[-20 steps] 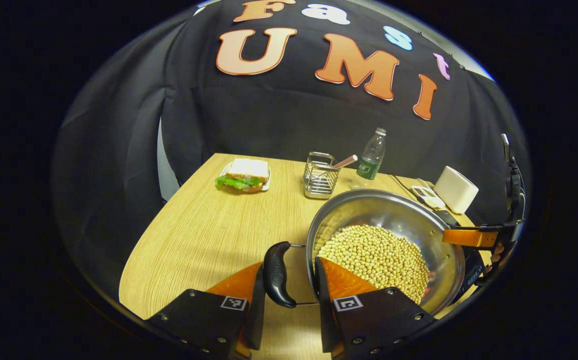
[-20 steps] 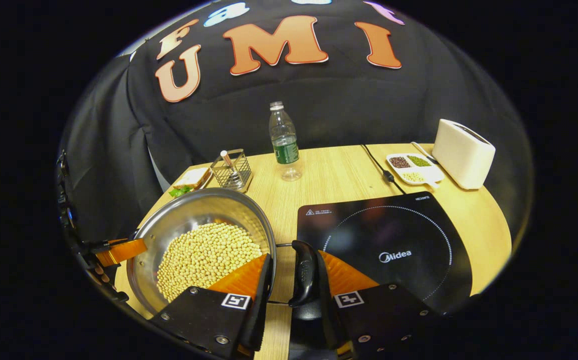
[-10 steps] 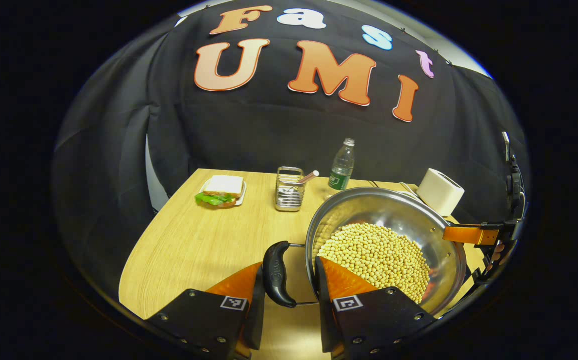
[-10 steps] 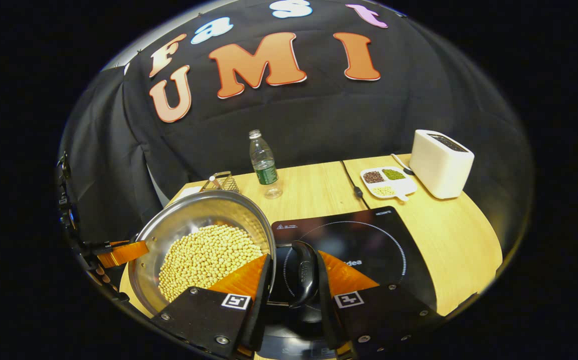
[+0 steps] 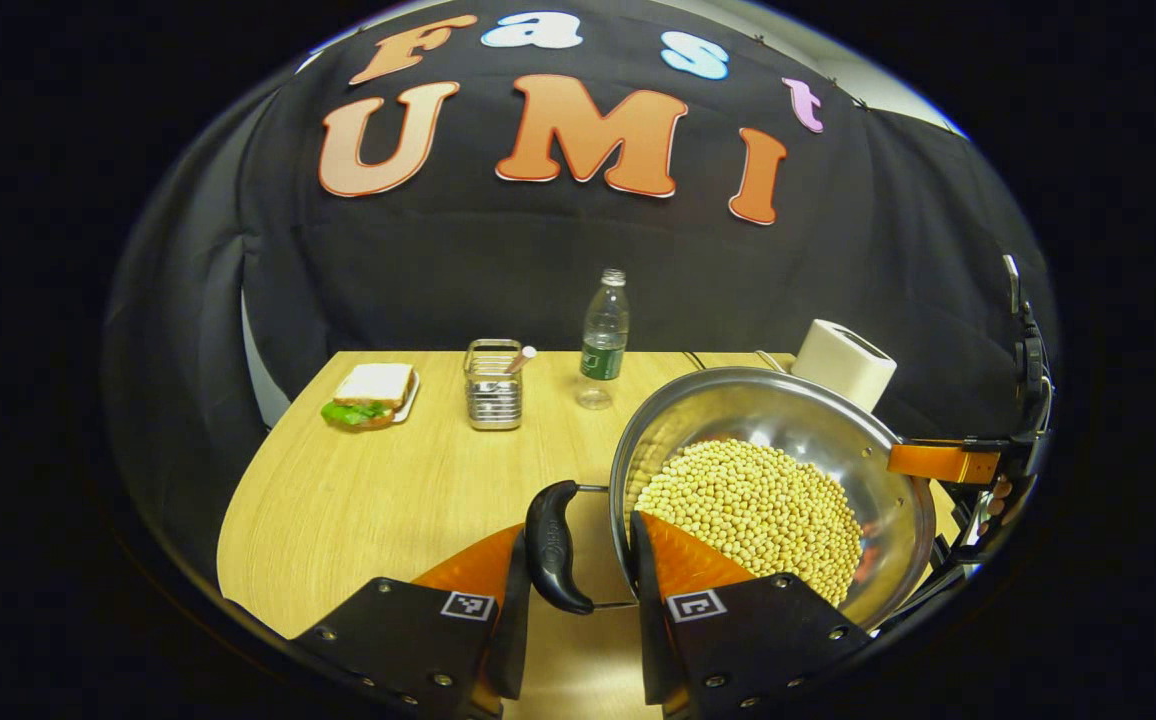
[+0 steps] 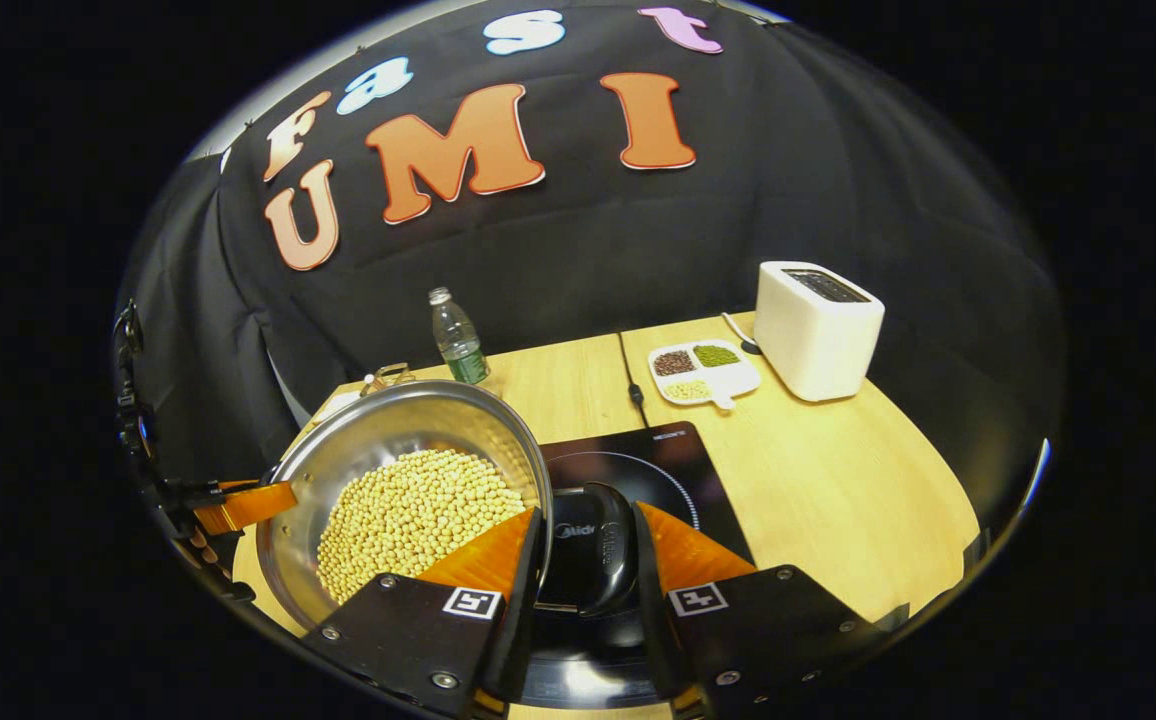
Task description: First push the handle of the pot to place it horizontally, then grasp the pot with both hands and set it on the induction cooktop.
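I count one steel pot [image 5: 788, 420] heaped with pale beans, one black cooktop [image 6: 638, 465], one clear plastic bottle [image 5: 604, 335], one white toaster [image 6: 818, 328], one wire basket [image 5: 494, 385], one sandwich [image 5: 370, 393], one three-part white dish [image 6: 703, 370].

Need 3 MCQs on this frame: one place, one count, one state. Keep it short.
1. Where does the toaster stand?
A. on the cooktop
B. at the table's far right corner, beside the divided dish
C. next to the sandwich

2. How many compartments of the divided dish hold beans?
A. one
B. three
C. five

3. What does the left gripper hold?
A. nothing
B. the water bottle
C. the pot's side handle

Answers:
1 B, the right gripper view shows the toaster just right of the dish.
2 B, dark, green and pale fillings show.
3 C, both fingers bracket the handle of the pot of soybeans, apparently pressing it, while the right gripper takes the opposite handle over the induction cooktop.
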